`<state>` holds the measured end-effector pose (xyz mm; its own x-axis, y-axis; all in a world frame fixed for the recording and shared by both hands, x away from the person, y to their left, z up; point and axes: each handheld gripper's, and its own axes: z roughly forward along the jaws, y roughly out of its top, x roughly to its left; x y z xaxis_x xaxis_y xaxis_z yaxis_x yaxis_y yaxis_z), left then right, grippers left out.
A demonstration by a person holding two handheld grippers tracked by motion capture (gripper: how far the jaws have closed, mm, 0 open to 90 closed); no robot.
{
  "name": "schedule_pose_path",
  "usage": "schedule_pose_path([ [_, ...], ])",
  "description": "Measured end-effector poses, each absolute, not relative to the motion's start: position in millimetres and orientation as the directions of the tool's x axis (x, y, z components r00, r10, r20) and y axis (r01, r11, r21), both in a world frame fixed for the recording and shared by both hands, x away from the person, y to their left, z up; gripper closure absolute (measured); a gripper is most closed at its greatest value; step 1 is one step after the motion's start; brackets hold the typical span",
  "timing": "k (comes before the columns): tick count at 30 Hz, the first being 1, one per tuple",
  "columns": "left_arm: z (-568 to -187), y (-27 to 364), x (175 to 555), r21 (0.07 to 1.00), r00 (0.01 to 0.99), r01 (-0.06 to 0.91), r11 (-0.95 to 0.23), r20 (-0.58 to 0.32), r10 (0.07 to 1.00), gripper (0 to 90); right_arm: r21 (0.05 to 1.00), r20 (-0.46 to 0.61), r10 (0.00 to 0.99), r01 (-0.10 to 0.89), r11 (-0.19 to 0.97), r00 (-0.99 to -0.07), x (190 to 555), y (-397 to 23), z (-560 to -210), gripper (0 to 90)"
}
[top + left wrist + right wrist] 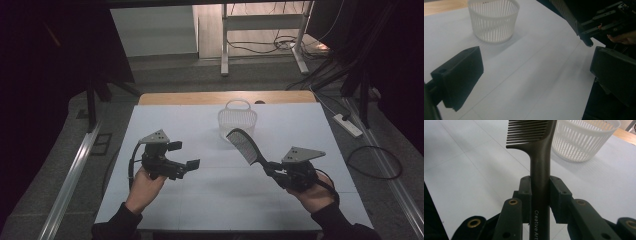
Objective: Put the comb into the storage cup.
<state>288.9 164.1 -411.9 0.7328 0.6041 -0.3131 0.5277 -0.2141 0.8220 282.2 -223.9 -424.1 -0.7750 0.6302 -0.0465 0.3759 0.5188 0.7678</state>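
Nearest us, our right hand-held gripper (272,167) clamps the handle of a dark comb (243,145), held clear above the white tabletop (210,200), while our left hand-held gripper (182,155) hovers wide and empty. The comb's long axis points up and away, its toothed end just short of the white basket (237,120), which lies beyond and nearer the right hand.

Both forearms, in dark sleeves, come in from the near edge. The left hand (145,181) holds the left hand-held gripper (184,155) low, pointing right across the middle, its two jaws standing well apart with nothing between them. The right hand (315,192) holds the right hand-held gripper (270,167) aimed up and left, its jaws pressed together on a dark handle.
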Motion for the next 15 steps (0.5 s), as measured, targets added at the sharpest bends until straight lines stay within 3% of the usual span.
schedule_pose_path([
  [15,-410.0,145.4,304.2,0.822,0.745,0.535,-0.193,-0.352,0.566,0.0,0.788,-0.046,0.627,0.358,0.502,-0.777,279.1,-218.9,-423.1,72.6],
])
